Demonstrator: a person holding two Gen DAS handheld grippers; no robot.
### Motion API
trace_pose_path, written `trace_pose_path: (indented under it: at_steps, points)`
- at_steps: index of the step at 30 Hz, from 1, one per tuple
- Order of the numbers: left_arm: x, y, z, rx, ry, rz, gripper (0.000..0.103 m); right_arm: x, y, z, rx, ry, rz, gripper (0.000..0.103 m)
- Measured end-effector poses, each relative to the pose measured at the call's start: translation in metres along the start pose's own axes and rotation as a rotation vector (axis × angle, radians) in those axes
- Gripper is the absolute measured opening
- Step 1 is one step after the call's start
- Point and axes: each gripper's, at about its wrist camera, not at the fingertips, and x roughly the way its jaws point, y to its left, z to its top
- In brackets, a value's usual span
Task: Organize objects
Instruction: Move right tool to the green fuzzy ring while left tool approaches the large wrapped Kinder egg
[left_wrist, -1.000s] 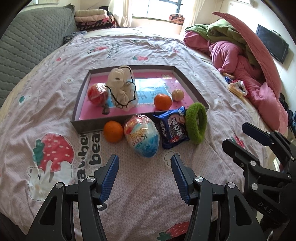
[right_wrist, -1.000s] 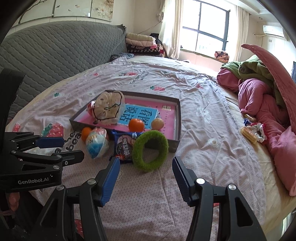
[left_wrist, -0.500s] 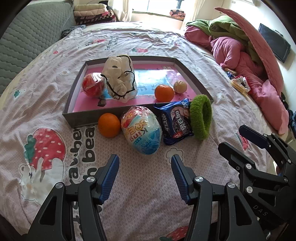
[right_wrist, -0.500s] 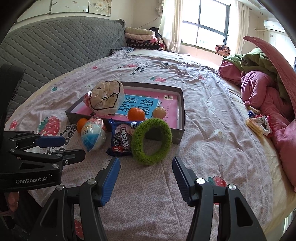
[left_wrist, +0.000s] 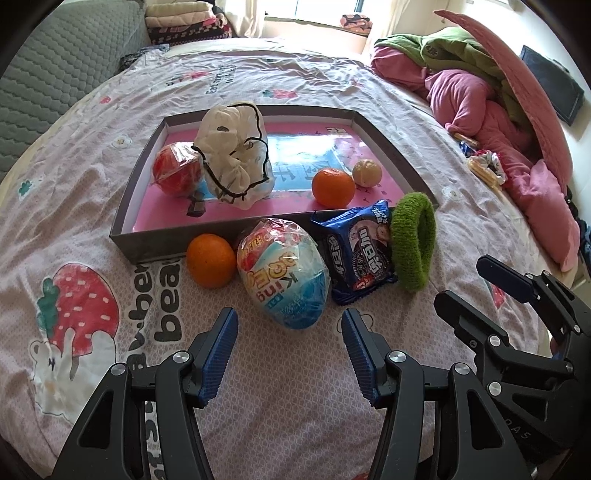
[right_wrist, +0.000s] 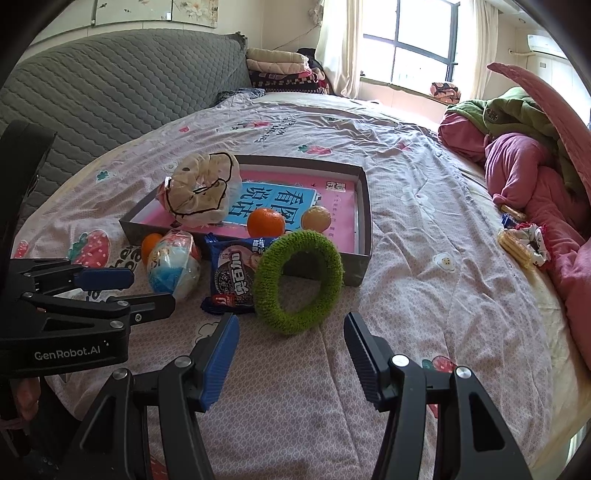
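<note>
Grey tray (left_wrist: 125, 242) holds two oranges (left_wrist: 333, 187), white bag (left_wrist: 236, 162), wrapped red ball (left_wrist: 177, 170)

The bedsheet (left_wrist: 110, 206) is soft matt cotton cloth with printed strawberries, lightly creased. The shallow tray (left_wrist: 155, 247) looks like matt grey cardboard, lined with a glossy pink and blue printed sheet. The green ring (right_wrist: 299, 280) is fuzzy, rough pile. The cookie packet (left_wrist: 356, 251) is shiny blue plastic film, and the egg-shaped toy (left_wrist: 284, 273) wears crinkled clear glossy wrap. The oranges' (left_wrist: 211, 260) skin is dimpled and semi-matt. The white bag (left_wrist: 236, 162) is thin crumpled plastic. The headboard (right_wrist: 110, 81) is quilted grey fabric.
</note>
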Motion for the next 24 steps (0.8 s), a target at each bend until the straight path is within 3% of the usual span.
trace_pose_path:
  at_steps: [24]
  points:
    - [0.027, 0.001, 0.023, -0.001, 0.021, 0.009, 0.06, 0.035, -0.002, 0.009, -0.01, 0.041, 0.011, 0.059]
